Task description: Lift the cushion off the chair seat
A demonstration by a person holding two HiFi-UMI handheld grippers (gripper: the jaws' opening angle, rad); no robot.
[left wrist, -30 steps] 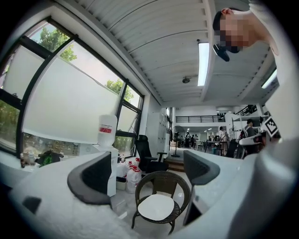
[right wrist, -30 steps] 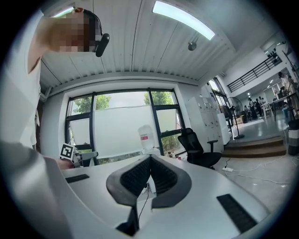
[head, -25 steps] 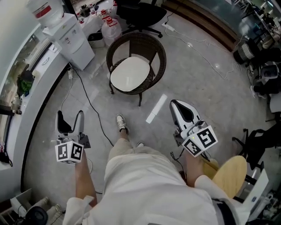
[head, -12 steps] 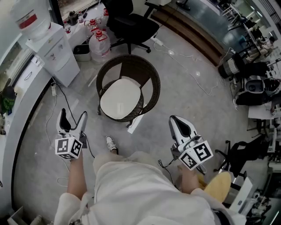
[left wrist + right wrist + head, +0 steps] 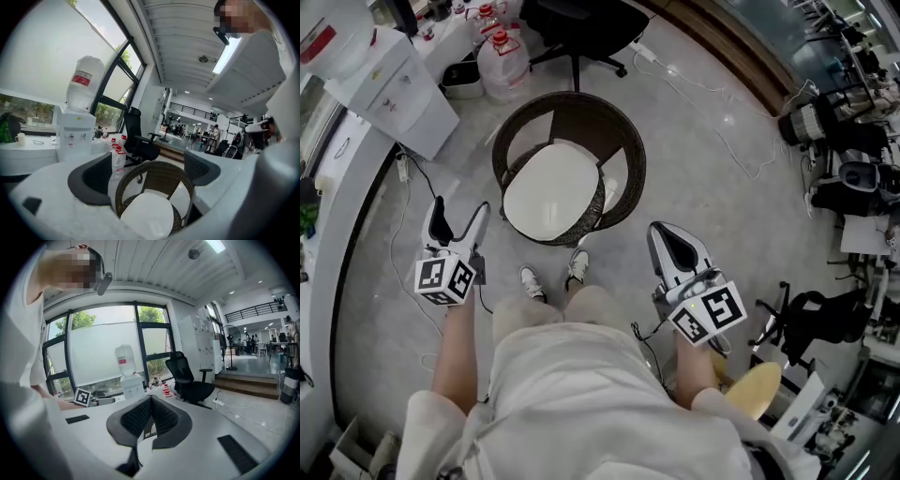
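Note:
A round white cushion (image 5: 551, 190) lies on the seat of a dark wicker tub chair (image 5: 619, 141), right in front of the person's feet. My left gripper (image 5: 459, 214) hovers beside the chair's left front, open and holding nothing. In the left gripper view the cushion (image 5: 147, 216) and the chair back (image 5: 154, 178) show between the spread pads (image 5: 91, 180). My right gripper (image 5: 663, 234) hangs to the right of the chair's front, clear of it. Its ribbed pads (image 5: 136, 417) are pressed together with nothing between them.
A white water dispenser (image 5: 389, 80) and spare water bottles (image 5: 502, 66) stand behind the chair on the left. A black office chair (image 5: 581, 23) is beyond it. Cables (image 5: 712, 94) trail over the grey floor. A yellow stool (image 5: 757, 389) sits at the lower right.
The person has walked up to the wicker chair, so it now lies just ahead of the feet. Both grippers came closer to it; their jaws look unchanged.

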